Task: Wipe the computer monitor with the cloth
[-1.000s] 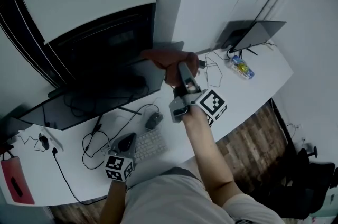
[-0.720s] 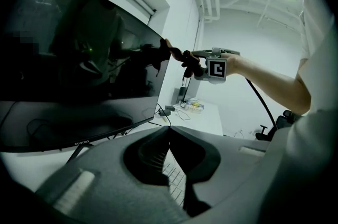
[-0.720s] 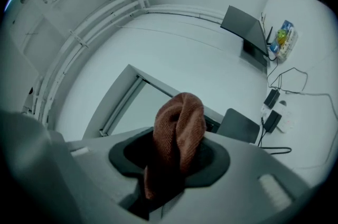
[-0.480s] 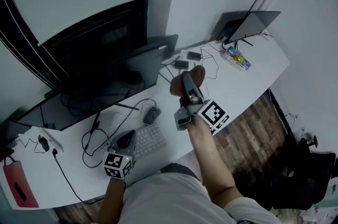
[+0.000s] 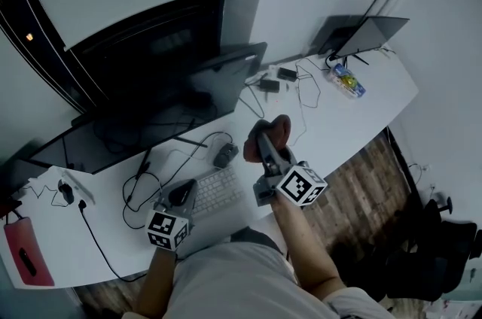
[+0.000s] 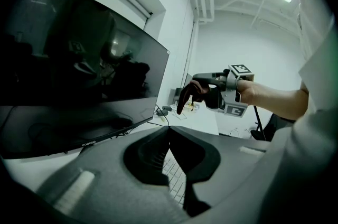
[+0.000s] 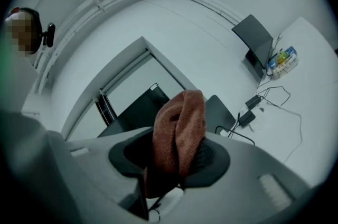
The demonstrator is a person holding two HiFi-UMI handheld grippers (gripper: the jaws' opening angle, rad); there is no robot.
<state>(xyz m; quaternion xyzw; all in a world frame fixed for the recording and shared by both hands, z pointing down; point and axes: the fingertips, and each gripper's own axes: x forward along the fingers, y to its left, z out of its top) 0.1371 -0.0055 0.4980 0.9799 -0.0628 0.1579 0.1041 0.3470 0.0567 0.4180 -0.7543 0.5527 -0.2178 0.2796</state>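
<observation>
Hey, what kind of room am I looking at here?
Most likely an office workstation: a long white desk holds a wide monitor, a keyboard and mouse, with a laptop at the far end.

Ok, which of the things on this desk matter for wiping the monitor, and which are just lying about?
Part of the job:
- brown cloth, clamped in the right gripper
- big dark monitor

Just lying about:
- keyboard
- mouse
- cables
- laptop at the desk's far end
- colourful packet beside it
</observation>
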